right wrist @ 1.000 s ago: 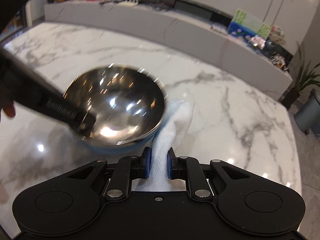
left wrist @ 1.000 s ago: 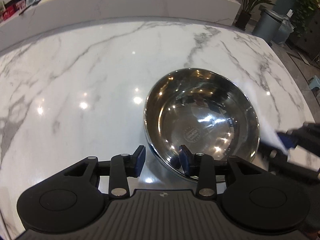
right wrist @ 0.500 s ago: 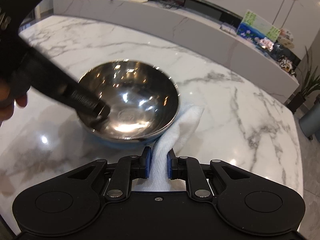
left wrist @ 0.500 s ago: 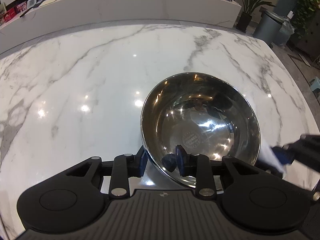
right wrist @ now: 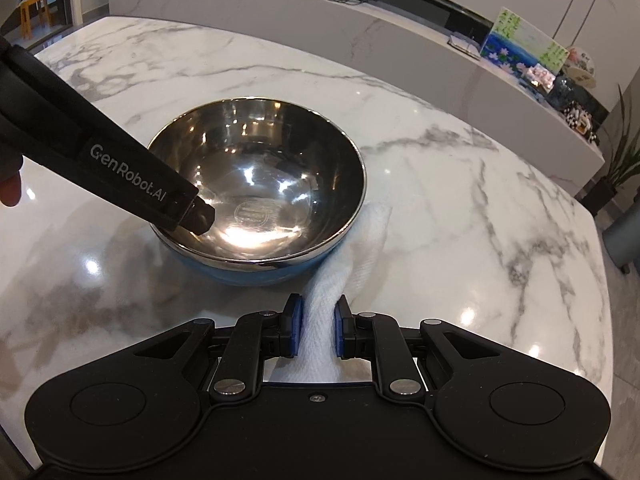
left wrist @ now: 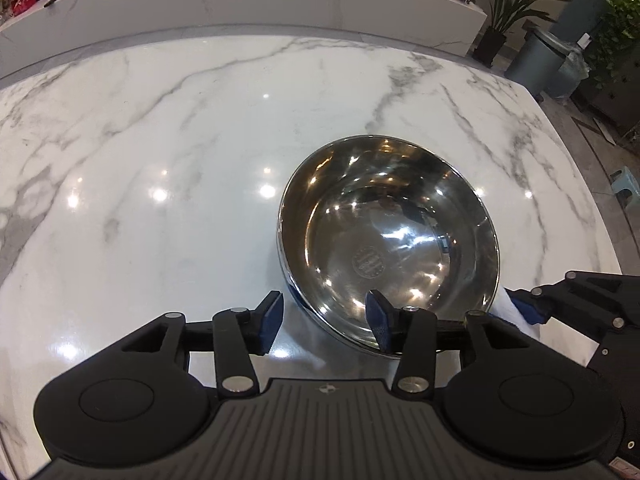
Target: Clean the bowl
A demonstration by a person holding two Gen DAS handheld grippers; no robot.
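Left wrist view, your left hand-held gripper (left wrist: 325, 322) opening astride the steel bowl (left wrist: 390, 236) rim on the marble tabletop (left wrist: 160, 152), pads clear, right wrist view, your right hand-held gripper (right wrist: 317, 330) pinching the white cloth (right wrist: 352, 256) beside the bowl (right wrist: 260, 184).

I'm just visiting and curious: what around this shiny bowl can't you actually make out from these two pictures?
- Stamp in the bowl bottom: too small and glare-washed in both views.
- Far end of the white cloth: hidden under the bowl, right wrist view.
- Left gripper, jaws opening: whether its fingers touch the rim is unclear.
- Person: cut off, only a fingertip at the edge.
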